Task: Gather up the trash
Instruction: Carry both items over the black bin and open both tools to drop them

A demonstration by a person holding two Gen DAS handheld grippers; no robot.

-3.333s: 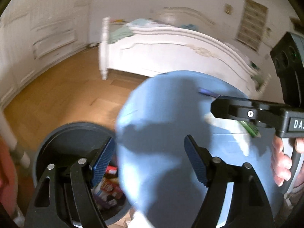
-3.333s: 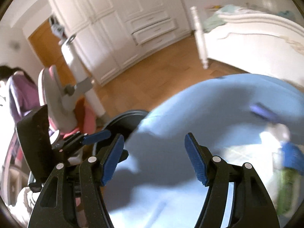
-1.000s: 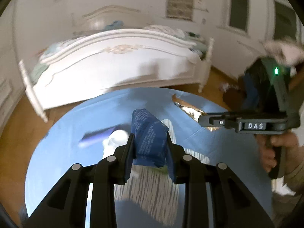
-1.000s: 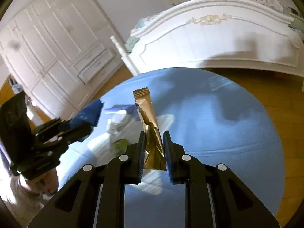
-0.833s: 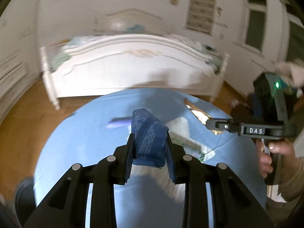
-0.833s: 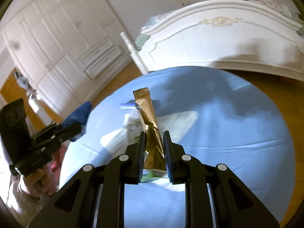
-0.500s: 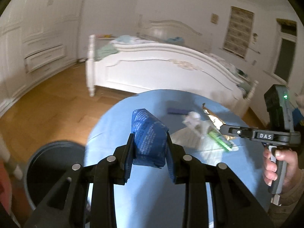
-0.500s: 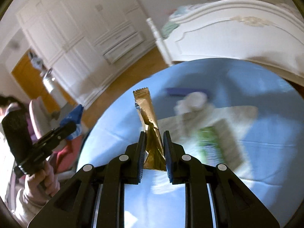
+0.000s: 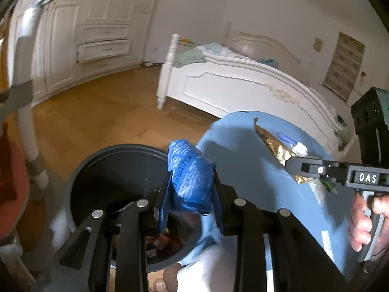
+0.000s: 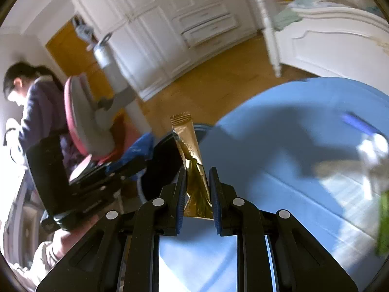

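My left gripper is shut on a crumpled blue wrapper, held just over the near rim of the dark round bin. Packets lie at the bin's bottom. My right gripper is shut on a gold foil wrapper above the left edge of the round blue table. In the left wrist view the right gripper with the gold wrapper hangs over the table, a hand on its handle. The right wrist view shows the left gripper with the blue wrapper at the bin's rim.
More litter lies on the table: a purple strip, white crumpled paper and a green packet. A white bed stands beyond the table. A pink chair and a seated person are left of the bin.
Both grippers have swung left from over the table toward the bin, each keeping its wrapper. The bin has come into full view under the left gripper.
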